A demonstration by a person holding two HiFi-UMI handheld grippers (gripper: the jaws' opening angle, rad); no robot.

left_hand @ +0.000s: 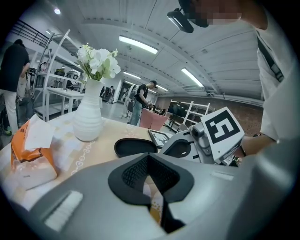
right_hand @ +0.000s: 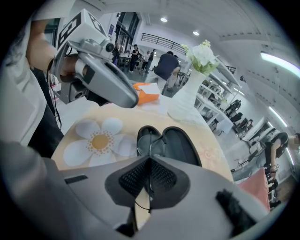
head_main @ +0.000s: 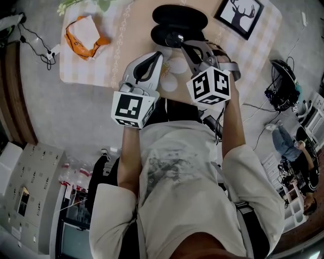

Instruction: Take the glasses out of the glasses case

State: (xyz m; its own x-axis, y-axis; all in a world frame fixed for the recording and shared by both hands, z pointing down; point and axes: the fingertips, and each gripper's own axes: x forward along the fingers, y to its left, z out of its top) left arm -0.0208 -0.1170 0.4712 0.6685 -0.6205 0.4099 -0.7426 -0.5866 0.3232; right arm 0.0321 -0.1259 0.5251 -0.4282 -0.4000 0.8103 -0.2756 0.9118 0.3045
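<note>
The black glasses case point(head_main: 178, 21) lies open at the far side of the table, seen too in the right gripper view point(right_hand: 182, 146) and the left gripper view point(left_hand: 135, 146). The thin-rimmed glasses point(right_hand: 151, 140) hang just over the case's near half point(head_main: 174, 38). My right gripper point(right_hand: 149, 161) is shut on one thin temple of the glasses; in the head view the right gripper point(head_main: 185, 46) reaches to the case. My left gripper point(left_hand: 149, 160) is shut with nothing between its pads, and hovers left of the case point(head_main: 158, 56).
A white vase with flowers point(left_hand: 89, 119) stands at the table's far left. An orange tissue pack point(head_main: 83, 33) lies left of it, and a framed deer picture point(head_main: 239, 15) right of the case. The checked cloth point(head_main: 111, 55) has a printed daisy point(right_hand: 98, 140).
</note>
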